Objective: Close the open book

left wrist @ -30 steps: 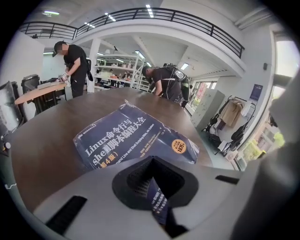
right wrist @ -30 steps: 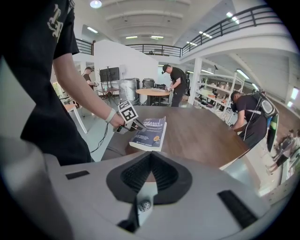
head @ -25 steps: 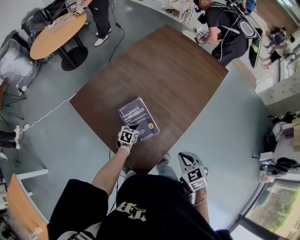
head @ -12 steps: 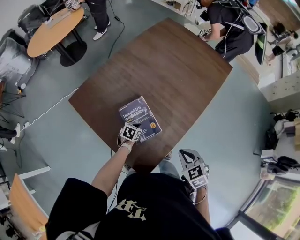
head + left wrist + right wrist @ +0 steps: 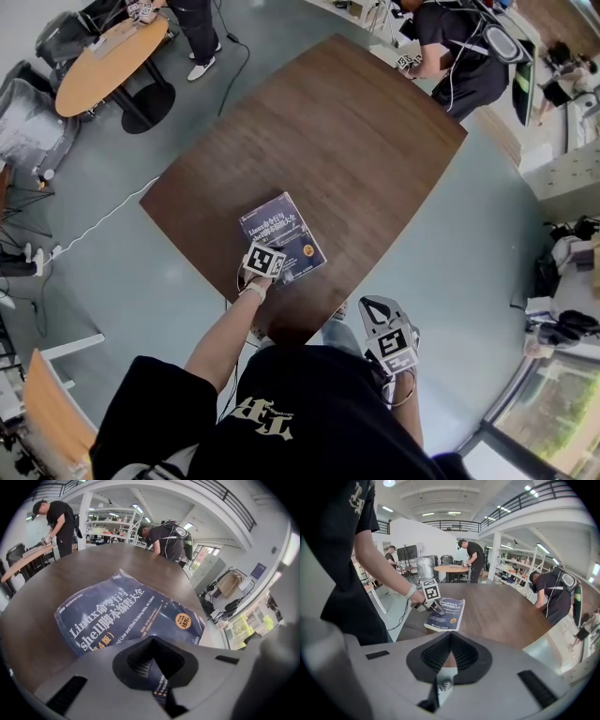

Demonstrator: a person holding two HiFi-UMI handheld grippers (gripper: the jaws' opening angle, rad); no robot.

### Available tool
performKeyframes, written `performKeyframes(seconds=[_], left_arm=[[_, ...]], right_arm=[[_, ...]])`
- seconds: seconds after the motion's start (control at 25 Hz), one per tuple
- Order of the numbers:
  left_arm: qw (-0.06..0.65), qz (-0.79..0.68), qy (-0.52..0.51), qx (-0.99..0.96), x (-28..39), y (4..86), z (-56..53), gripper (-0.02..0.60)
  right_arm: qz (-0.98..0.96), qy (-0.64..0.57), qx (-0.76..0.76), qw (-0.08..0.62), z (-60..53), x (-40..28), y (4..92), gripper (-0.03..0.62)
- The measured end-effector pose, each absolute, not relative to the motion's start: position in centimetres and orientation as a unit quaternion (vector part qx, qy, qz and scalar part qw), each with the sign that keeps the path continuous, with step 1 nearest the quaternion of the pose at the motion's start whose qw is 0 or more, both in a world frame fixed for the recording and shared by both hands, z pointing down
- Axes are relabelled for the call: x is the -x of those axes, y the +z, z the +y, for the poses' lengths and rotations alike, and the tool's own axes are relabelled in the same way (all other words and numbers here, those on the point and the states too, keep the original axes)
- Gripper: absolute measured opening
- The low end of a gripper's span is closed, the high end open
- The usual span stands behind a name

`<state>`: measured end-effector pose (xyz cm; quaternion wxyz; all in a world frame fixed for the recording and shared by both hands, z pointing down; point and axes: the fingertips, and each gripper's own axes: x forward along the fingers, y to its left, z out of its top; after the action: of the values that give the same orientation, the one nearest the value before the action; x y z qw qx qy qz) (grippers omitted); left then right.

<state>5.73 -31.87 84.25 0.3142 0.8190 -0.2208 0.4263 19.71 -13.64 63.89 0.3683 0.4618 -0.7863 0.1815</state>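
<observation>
A dark blue book (image 5: 284, 236) lies closed and flat, cover up, near the front corner of the brown table (image 5: 328, 131). My left gripper (image 5: 268, 253) rests over the book's near edge with its jaws shut and nothing between them. The left gripper view looks across the cover of the book (image 5: 126, 613) through the left gripper (image 5: 157, 681). My right gripper (image 5: 377, 311) hangs off the table by my waist, shut and empty. The right gripper view looks over the right gripper (image 5: 444, 679) at the book (image 5: 447, 611) and the left gripper (image 5: 433, 597).
A person (image 5: 459, 52) bends over the table's far corner. A second person stands at a round orange table (image 5: 108, 61) at the far left. Grey chairs (image 5: 33, 122) and a white cable (image 5: 94, 225) lie on the floor to the left.
The left gripper has crept slightly forward over the book's near edge. The book stays closed and still, and the right gripper has hardly moved.
</observation>
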Motion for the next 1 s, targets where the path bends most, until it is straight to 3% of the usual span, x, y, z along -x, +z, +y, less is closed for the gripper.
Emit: performKeyframes(seconds=[0.24, 0.48, 0.6, 1.0], left_arm=[[0.397, -0.193, 0.411, -0.798, -5.2, 84.4, -32.2, 0.003], [0.309, -0.221, 0.432, -0.818, -5.4, 84.2, -31.8, 0.003], [0.299, -0.228, 0.427, -0.822, -5.4, 83.9, -31.9, 0.003], [0.262, -0.223, 0.293, -0.892, -5.5, 77.4, -24.4, 0.003]], right_arm=[[-0.786, 0.179, -0.468, 0.363, -13.2, -19.4, 63.5, -0.013], [-0.786, 0.171, -0.470, 0.362, -12.3, -19.8, 63.2, -0.012], [-0.788, 0.167, -0.476, 0.354, -12.2, -20.3, 62.5, -0.013], [-0.797, 0.155, -0.467, 0.350, -11.0, -21.7, 62.5, -0.014]])
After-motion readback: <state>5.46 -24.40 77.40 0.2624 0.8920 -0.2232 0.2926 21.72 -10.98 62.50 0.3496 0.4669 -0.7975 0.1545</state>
